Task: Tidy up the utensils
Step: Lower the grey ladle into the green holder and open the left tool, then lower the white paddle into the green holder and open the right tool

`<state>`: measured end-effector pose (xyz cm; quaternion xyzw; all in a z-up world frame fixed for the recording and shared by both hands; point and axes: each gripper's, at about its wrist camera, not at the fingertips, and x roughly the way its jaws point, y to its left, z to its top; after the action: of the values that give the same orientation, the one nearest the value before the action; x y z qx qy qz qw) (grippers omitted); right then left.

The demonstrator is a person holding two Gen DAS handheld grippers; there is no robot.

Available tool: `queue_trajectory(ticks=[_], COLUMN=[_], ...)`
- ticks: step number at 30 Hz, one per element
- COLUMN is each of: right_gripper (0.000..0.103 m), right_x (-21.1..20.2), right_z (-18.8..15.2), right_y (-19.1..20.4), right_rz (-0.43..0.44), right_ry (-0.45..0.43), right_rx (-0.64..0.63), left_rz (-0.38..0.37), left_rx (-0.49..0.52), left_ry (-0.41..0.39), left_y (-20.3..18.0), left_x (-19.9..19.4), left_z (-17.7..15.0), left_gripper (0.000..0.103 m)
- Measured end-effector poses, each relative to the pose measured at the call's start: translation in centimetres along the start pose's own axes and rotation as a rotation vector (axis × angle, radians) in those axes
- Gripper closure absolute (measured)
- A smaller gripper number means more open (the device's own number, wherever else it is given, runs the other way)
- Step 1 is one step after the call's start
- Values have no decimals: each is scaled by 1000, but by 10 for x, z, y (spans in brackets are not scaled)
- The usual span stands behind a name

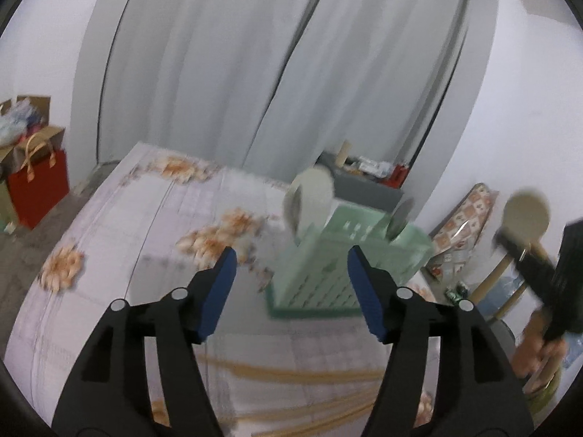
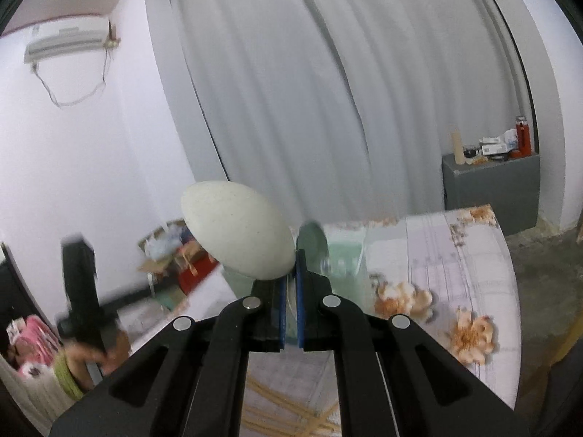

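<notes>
Both right gripper (image 2: 289, 273) pads pinch cream spoon (image 2: 237, 229) | bowl up-left of fingertips

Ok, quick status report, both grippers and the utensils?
Left gripper open, empty. Right gripper shut on cream spoon. Green basket ahead, path clear.

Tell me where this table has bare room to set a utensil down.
Left of the green basket, the flowered tablecloth lies bare out to its far left edge. Near the front edge, wooden sticks crowd it.
</notes>
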<state>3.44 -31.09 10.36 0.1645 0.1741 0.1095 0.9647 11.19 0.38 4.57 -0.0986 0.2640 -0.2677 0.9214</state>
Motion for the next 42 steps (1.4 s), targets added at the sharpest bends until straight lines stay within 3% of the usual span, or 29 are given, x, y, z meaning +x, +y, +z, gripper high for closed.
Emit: queue_trajectory(ticks=[8,13,25,31,32,34,35,36,42], right_gripper=[98,98,98,96,94,74,59,54,42], right_x=[6,25,84,106,106,104,102,99,83], right_z=[42,50,22,4,2,1,1,1,3], right_y=[-5,-4,-40,-59,-61,-60,-59,-58,-54], right_rz=[61,64,8,-67,-77,-81,-86,-94,-114], right_ry=[-82,-85,61,164,168,169,166,157,138], right_rx=[14,-2,104,139,139,133,129,120,93], left_rz=[75,102,122,126,128,131,132,132,131], left_rx=[-29,-17,8,7,9,9,8,6,8], left_ry=[31,31,40,51,54,58,60,64,70], left_y=[17,22,23,22,22,22,22,22,18], left_x=[-7,-10,-11,-8,-8,-7,-6,-5,-3], left_z=[-29,-34,-37,-39,-40,-40,-41,-41,-44], left_gripper=[31,29,28,28,28,28,28,28,28])
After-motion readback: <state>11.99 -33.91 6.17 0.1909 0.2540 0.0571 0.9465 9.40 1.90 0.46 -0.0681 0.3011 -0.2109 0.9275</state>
